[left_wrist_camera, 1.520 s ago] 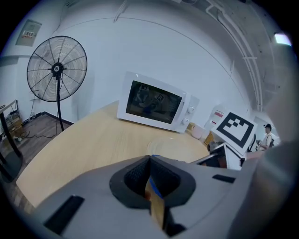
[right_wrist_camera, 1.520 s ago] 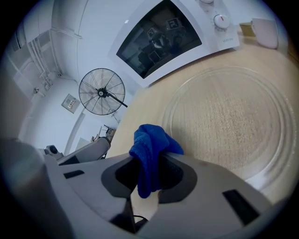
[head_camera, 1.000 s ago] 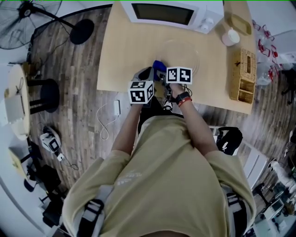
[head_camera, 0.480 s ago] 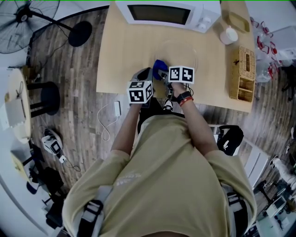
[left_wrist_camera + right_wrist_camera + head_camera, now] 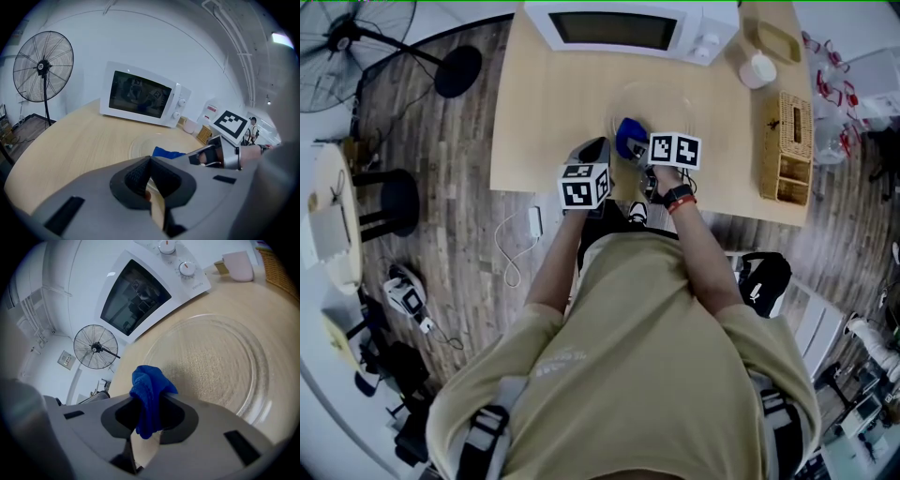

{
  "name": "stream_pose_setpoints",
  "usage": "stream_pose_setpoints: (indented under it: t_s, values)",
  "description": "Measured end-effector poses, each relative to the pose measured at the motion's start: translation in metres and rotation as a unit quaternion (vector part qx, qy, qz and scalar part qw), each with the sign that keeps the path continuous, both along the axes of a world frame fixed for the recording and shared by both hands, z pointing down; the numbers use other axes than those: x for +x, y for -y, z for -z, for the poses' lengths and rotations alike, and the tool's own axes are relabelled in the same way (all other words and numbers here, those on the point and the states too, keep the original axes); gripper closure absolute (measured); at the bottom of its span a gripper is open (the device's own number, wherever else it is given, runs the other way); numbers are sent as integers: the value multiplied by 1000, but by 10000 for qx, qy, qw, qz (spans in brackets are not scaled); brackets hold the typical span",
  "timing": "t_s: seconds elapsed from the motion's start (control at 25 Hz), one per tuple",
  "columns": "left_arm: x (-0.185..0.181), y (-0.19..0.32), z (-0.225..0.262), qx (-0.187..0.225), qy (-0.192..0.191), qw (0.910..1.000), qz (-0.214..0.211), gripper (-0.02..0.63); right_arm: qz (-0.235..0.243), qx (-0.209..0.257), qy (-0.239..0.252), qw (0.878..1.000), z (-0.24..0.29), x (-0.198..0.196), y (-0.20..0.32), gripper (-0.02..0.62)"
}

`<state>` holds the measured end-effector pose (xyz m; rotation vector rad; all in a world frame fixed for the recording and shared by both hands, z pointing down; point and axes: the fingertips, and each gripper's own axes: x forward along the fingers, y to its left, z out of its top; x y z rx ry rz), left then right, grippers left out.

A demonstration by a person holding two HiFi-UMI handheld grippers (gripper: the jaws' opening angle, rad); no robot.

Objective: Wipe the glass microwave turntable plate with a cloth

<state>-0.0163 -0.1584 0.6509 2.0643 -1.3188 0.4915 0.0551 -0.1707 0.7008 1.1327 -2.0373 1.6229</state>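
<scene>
Glass turntable plate [image 5: 220, 366] lies flat on the wooden table [image 5: 548, 112], just ahead and to the right of the right gripper's [image 5: 147, 418] fingers. Right jaws are clamped on a bunched blue cloth [image 5: 147, 392]. The cloth sticks up past the fingertips, with a tail hanging below them. From the right gripper view the cloth's tip sits over the table at the plate's near-left rim; contact with the glass can't be told.

Left gripper [image 5: 151, 158]: jaws closed together, nothing between them. It is held low over the near table edge. From its fingers, the plate is ahead and slightly right, and the cloth shows just past the tips on the right, beside the right gripper.

Head view: both grippers side by side at the near edge of the table, cloth poking out ahead of the right one.

White microwave [image 5: 140, 291] stands beyond the plate, far past both sets of fingers, door shut. Pale cup [image 5: 239, 266] stands right of the microwave. Standing fan [image 5: 42, 65] is far left of the left fingers.
</scene>
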Motion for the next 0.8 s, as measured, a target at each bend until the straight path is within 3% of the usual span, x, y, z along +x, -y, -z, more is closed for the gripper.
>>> stream_pose_setpoints:
  t_s: [0.8]
  values:
    - [38,9,2,-10,-144,9995,-267,594,-339,-13,-10,9994,-1,41,2,491]
